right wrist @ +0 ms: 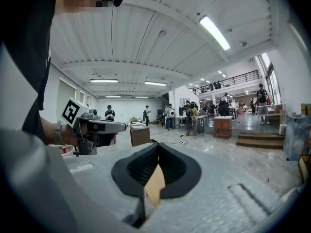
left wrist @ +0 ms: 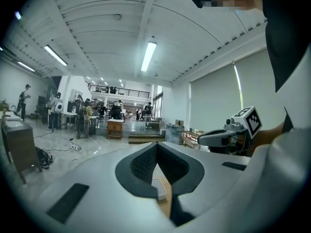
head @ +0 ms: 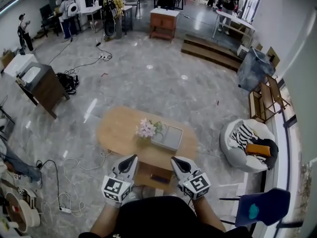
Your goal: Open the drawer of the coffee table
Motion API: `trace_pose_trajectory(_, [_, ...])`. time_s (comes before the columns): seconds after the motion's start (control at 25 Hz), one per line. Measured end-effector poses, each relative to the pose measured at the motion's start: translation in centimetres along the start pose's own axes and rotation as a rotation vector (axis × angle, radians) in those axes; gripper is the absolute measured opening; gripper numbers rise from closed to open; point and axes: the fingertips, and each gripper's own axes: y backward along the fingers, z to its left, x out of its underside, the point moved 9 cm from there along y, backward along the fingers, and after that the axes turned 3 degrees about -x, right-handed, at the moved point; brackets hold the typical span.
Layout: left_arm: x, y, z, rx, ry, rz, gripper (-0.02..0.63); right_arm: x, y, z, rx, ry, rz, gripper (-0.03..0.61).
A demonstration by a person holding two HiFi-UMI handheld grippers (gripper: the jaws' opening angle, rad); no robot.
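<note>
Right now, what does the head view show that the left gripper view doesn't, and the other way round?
Only the head view shows the pink flowers, the whole oval table, the white beanbag and the blue chair. Only the left gripper view shows the ceiling lamp and the balcony railing. Both show the left tongs and the right tongs, both shut, the grey tray and the far wooden cabinet.
</note>
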Motion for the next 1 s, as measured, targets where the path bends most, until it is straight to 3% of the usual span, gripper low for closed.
trace_pose_trajectory(1.0, [1.0, 1.8, -0.6, -0.014, 0.030, 0.036, 0.014, -0.2, 1.5, 1.6, -0.005, 0.021, 0.044, -0.002])
